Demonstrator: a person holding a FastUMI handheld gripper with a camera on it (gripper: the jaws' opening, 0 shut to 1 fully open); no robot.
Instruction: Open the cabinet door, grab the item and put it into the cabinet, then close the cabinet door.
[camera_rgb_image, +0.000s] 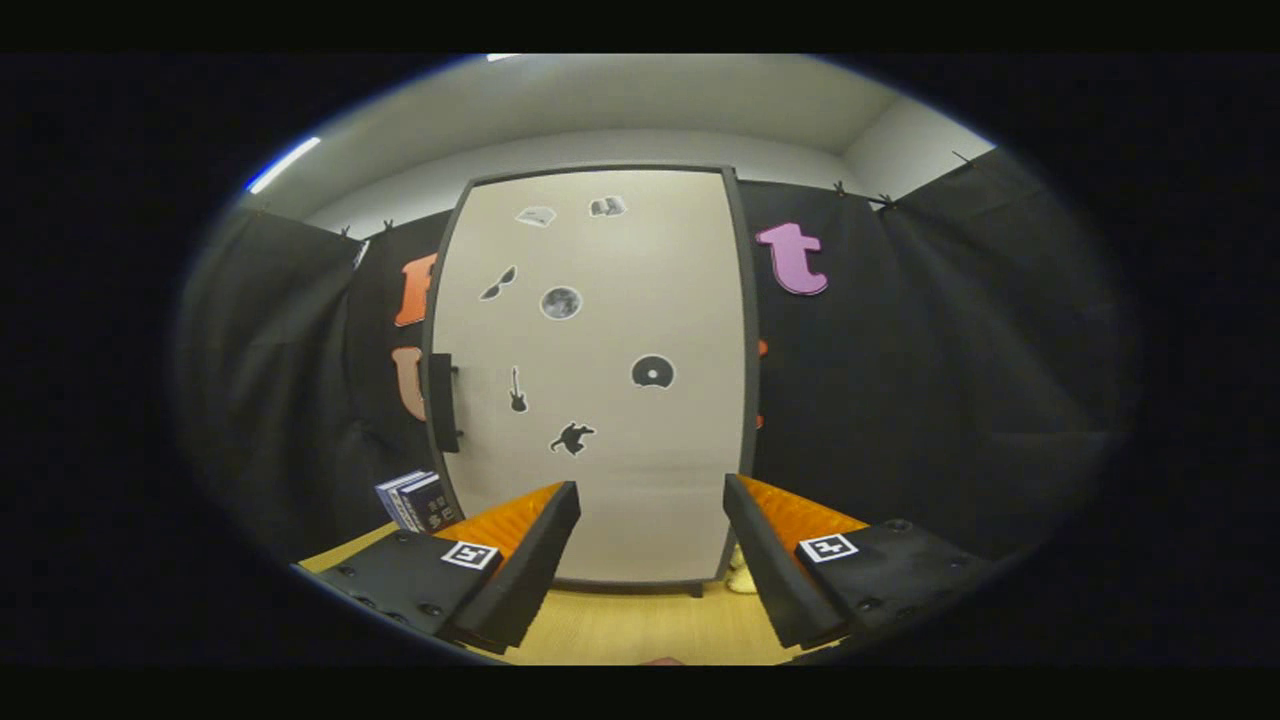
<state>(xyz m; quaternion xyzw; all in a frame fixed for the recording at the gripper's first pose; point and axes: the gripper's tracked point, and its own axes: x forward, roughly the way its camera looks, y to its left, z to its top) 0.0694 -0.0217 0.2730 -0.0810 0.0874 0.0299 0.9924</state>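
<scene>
A tall cabinet stands straight ahead with its pale door (600, 400) shut inside a dark frame. Several small black stickers dot the door. A black handle (442, 402) is fixed at the door's left edge, about mid-height. My gripper (650, 545) is open, its two fingers spread wide apart with nothing between them, aimed at the lower part of the door and a short way off from it. A small box-like item (418, 500) with a dark and white cover stands on the table just left of the cabinet's foot, beyond my left finger.
The cabinet rests on a light wooden table (620, 625). A small pale object (740, 578) lies at the cabinet's lower right corner, partly hidden behind my right finger. Black cloth walls close in the booth on both sides.
</scene>
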